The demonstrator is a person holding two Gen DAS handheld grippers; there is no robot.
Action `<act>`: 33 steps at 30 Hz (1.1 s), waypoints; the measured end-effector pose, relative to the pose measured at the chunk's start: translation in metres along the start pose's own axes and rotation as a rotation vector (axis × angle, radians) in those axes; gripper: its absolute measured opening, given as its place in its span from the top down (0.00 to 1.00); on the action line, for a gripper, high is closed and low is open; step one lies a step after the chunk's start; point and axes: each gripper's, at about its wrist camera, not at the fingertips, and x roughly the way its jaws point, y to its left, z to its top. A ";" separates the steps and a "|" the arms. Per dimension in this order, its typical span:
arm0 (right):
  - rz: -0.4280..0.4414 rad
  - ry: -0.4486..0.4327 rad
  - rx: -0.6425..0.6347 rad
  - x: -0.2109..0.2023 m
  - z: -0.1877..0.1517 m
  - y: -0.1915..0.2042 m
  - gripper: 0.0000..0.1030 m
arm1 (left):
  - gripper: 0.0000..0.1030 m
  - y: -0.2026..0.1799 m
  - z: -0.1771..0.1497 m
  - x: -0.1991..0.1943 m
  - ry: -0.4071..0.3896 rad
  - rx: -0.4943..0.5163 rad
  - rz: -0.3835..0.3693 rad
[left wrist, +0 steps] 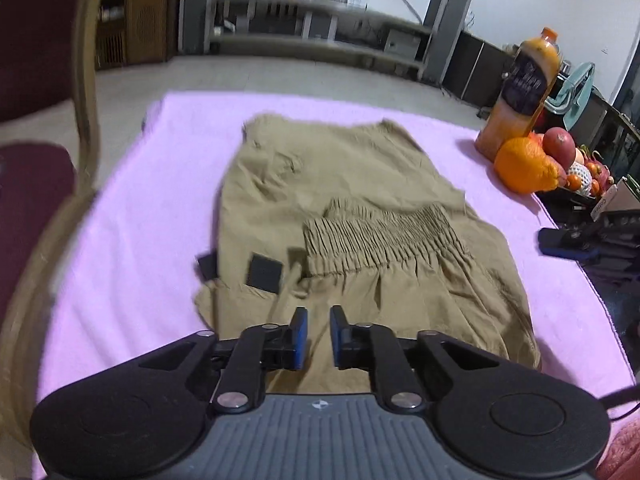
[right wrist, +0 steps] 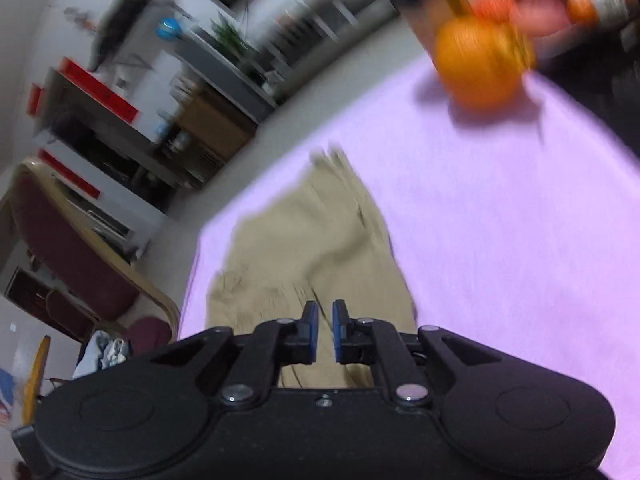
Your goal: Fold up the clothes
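Tan shorts (left wrist: 340, 208) lie on a pink cloth (left wrist: 132, 240), folded so the gathered elastic waistband (left wrist: 384, 236) lies across the middle. My left gripper (left wrist: 319, 316) hovers over the near edge of the shorts, jaws narrowly apart and empty. In the blurred, tilted right wrist view the same tan shorts (right wrist: 312, 248) lie on the pink cloth (right wrist: 500, 220). My right gripper (right wrist: 325, 312) hovers above them, jaws narrowly apart, nothing between them.
A juice bottle (left wrist: 520, 88), an orange (left wrist: 520, 164) and a tray of fruit (left wrist: 580, 172) stand at the table's right edge. A dark red chair (left wrist: 36, 120) stands at the left. Two small black squares (left wrist: 264, 272) lie on the shorts.
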 end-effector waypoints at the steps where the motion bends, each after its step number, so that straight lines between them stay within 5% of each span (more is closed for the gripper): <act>1: 0.002 0.026 0.001 0.008 -0.001 0.000 0.91 | 0.90 -0.001 0.004 0.001 -0.013 0.004 -0.006; 4: 0.067 0.058 -0.036 0.026 -0.001 0.011 0.91 | 0.90 -0.007 0.019 0.010 -0.058 0.036 -0.007; 9: 0.182 0.170 0.037 0.069 -0.005 0.018 0.91 | 0.91 -0.003 0.032 0.051 -0.021 -0.015 -0.016; 14: 0.061 0.221 0.054 0.108 -0.012 -0.001 1.00 | 0.93 0.008 0.029 0.073 0.065 -0.070 -0.002; 16: 0.084 0.211 0.123 0.110 -0.014 -0.009 1.00 | 0.93 0.009 0.028 0.071 0.062 -0.072 0.004; 27: 0.000 0.065 -0.081 0.010 -0.015 0.023 0.85 | 0.88 0.015 -0.001 -0.018 -0.037 -0.055 -0.028; 33: 0.026 0.095 -0.049 -0.017 -0.032 0.013 0.86 | 0.89 0.016 -0.035 -0.026 0.057 -0.084 -0.103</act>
